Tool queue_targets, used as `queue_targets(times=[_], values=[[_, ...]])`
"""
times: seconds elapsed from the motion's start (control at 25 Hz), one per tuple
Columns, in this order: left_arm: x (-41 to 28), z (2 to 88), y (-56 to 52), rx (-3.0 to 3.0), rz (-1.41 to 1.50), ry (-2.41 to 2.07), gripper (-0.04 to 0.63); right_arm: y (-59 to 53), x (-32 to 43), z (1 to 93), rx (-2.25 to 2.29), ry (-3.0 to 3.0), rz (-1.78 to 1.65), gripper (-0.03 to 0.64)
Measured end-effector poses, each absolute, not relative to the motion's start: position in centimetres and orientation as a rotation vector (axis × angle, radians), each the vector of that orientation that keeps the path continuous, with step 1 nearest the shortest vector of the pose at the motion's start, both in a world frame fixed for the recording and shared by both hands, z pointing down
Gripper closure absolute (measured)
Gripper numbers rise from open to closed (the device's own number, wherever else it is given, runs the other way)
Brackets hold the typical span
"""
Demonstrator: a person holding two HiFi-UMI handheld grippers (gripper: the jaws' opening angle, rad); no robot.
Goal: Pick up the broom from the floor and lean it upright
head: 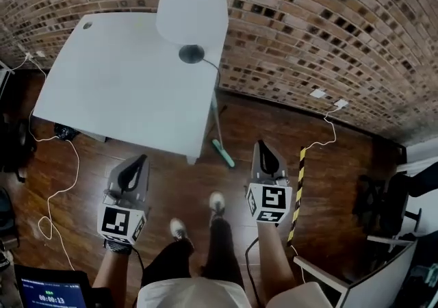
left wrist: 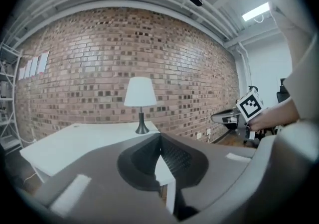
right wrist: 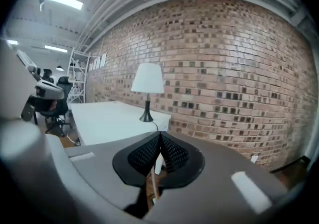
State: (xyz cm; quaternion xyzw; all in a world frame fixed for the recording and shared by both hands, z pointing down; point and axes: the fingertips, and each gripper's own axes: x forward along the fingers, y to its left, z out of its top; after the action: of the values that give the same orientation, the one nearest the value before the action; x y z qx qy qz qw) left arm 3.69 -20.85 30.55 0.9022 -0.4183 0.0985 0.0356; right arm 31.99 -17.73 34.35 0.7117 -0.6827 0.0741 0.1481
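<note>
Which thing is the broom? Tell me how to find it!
Look for the white table by the brick wall, with a white lamp on it. At the table corner nearest the person's shoes, the broom stands on the wooden floor, its thin handle slanting up along the table edge. Only it has a green head, unlike the yellow-and-black striped bar.

Seen: one table [head: 123, 87], one lamp [head: 191, 5], one broom [head: 223, 152]. Grippers numbered two – left gripper [head: 142, 159], right gripper [head: 263, 144]. Shoes [head: 217, 202] were two, on one person [head: 195, 293]; wall sockets [head: 340, 103] two. Singles besides – one yellow-black striped bar [head: 300, 194], one lit screen [head: 51, 293].
</note>
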Motion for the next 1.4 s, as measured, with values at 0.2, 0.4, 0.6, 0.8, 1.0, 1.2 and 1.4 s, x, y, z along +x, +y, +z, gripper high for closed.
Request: queue_targets(times=[0.2,0.4,0.6,0.8,1.0,1.2,1.4], values=[[3.1,26.4,-17.2,2.814,0.141,-1.151,0.595,-12.3,28.5,29.2,1.973,-2.072,0.213,0.604],[4.2,24.3,-12.7,2.877,0.179,-1.098,0.595,-8.3,27.2,24.7,1.949,-2.191,0.272,0.604],[4.6,23.0,-10.3,2.848,0.232,-1.102,0.595,-4.6,27.7,22.8,1.921,-2.295,0.383,0.604],[3.6,21.4,-9.1,2.776,0.188,-1.191,0.595,-3.2,27.7,20.5,1.915,-2.273,0.258,0.604],[3.5,19.0,-9.2,2.779,0.165,-1.267,0.595,-3.9,27.6,18.9,1.971,-2.328,0.293,0.604],[3.6,17.2,-9.1,2.803,0.114,-1.276,0.595,-3.9,28.4,17.5,1.988,-2.330,0.261,0.604],[2.6,16.6,-7.4,2.839,0.101,-1.228,0.595,-2.3,28.0,16.7,2.045,-2.292,0.237,0.604]])
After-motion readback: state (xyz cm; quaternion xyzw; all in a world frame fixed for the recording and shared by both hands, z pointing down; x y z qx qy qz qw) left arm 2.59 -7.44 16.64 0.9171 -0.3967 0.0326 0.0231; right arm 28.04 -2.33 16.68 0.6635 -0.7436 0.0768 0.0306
